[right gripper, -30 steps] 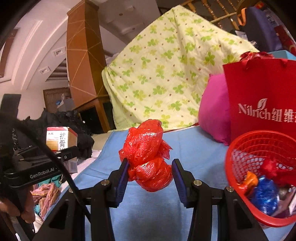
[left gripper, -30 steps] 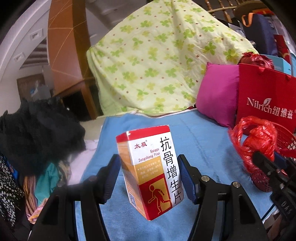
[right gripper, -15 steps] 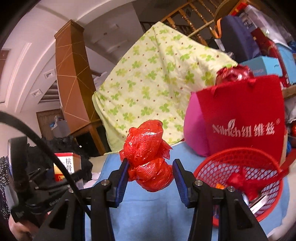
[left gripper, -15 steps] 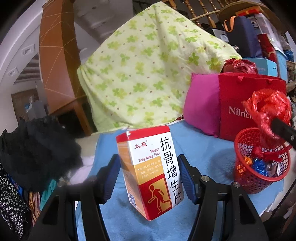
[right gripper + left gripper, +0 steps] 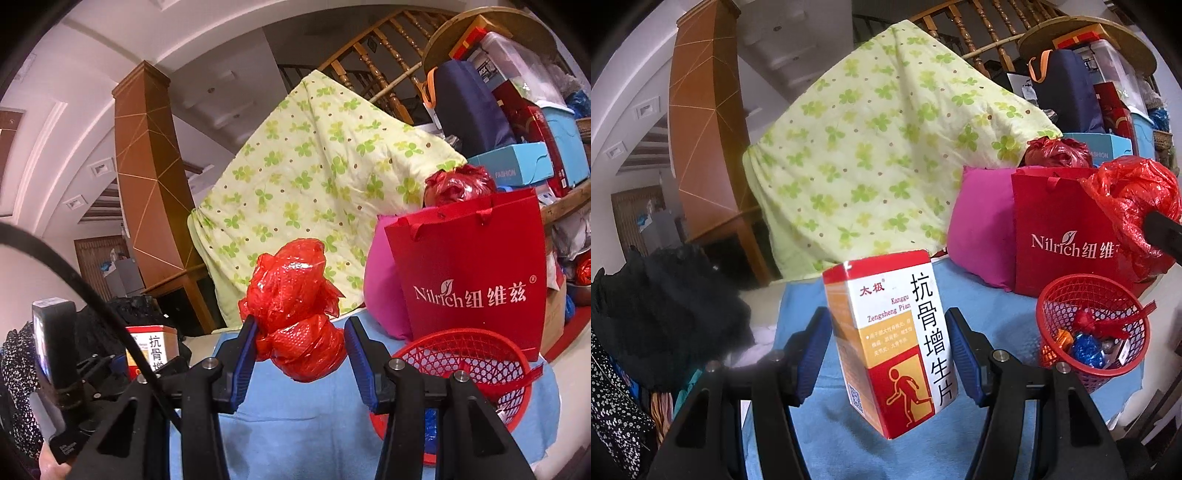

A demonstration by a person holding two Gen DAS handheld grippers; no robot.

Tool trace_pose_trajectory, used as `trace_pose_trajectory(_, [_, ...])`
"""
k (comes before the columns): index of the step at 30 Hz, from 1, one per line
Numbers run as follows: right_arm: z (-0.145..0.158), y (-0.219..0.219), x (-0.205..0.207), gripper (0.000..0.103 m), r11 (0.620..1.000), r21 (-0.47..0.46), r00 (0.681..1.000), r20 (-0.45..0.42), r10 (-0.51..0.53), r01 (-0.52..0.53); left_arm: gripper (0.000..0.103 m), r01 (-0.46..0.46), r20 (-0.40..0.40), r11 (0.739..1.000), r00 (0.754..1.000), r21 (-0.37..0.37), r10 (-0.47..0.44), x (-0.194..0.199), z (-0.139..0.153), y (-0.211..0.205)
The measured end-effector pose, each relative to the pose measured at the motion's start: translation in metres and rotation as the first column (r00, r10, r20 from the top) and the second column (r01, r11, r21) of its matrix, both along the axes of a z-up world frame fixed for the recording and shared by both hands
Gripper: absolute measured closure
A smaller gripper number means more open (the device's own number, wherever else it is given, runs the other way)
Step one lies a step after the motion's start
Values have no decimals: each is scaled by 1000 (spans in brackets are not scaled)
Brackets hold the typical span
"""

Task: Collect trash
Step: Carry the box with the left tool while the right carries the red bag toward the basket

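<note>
My left gripper (image 5: 888,354) is shut on a red, orange and white medicine box (image 5: 890,339), held upright in the air above the blue cloth (image 5: 820,421). In the right wrist view my right gripper (image 5: 300,354) is shut on a crumpled red plastic bag (image 5: 295,310), lifted just left of the red mesh basket (image 5: 476,354). The left wrist view shows that basket (image 5: 1067,291) at the right, holding several wrappers, with the red bag (image 5: 1134,206) hanging above it. The box (image 5: 153,347) and left gripper appear at the lower left of the right wrist view.
A red Nilrich paper bag (image 5: 472,273) and a pink cushion (image 5: 982,229) stand behind the basket. A green clover quilt (image 5: 871,162) is draped at the back. Dark clothes (image 5: 665,306) pile up at the left. Boxes and bags (image 5: 517,122) are stacked at the far right.
Both grippers have risen with their loads. The right gripper with the red bag has moved up over the basket; the basket now sits lower in both views.
</note>
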State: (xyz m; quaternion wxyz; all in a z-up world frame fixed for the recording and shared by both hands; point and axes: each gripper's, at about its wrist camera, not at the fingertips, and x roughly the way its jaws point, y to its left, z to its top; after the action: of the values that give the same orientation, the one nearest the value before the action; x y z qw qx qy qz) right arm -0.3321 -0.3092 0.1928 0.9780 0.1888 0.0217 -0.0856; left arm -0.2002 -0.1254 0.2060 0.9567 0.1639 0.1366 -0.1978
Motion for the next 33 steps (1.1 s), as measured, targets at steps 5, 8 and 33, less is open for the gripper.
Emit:
trace_pose_trajectory(5, [8,0,-12,52,1000,2,1000,26,-2,2,39,11,15,1000,1000,-7,-11,-9,7,-2])
trace_pose_trajectory(8, [15,0,-19,52,1000,5,999,34,-11,11,39,19,15,1000,1000,-16,-18,-12,10,-3])
trace_pose_trajectory(33, [17,-12,-52,52,998,16,997,26,-69,69,39,162,-68,974,982,-156,-174,-27,28,-10])
